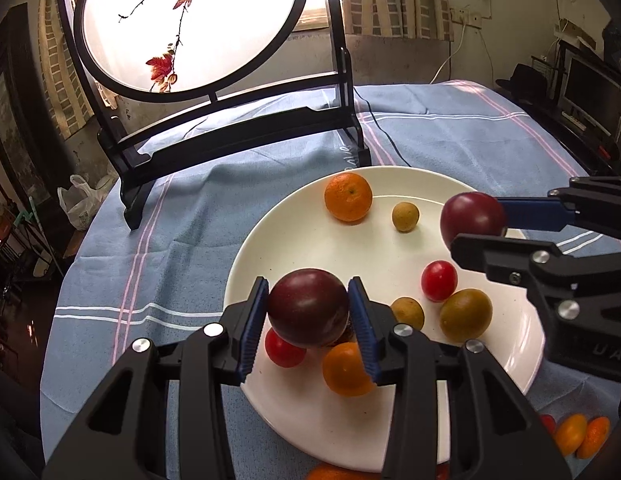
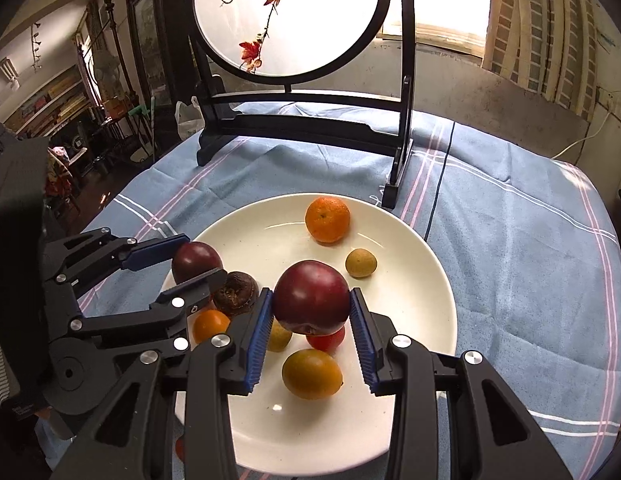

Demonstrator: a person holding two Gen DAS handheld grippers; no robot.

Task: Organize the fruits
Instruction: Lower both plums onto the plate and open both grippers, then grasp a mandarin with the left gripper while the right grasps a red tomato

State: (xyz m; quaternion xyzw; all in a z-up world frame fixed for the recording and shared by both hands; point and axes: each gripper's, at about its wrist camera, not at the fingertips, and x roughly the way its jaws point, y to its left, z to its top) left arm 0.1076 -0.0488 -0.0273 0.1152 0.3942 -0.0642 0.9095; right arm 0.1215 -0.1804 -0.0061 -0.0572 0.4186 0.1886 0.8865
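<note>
Blue cloth over table; framed bird screen at back. White plate centre. L gripper clamped on dark plum, above plate's near-left part. R gripper clamped on red plum, above plate's middle. On plate: tangerine at far side, tomato, small longan. More fruit off plate, near edge.

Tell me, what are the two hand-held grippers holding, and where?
Each holds a dark red fruit by its sides: left hand-held gripper its fruit, right hand-held gripper its fruit.
</note>
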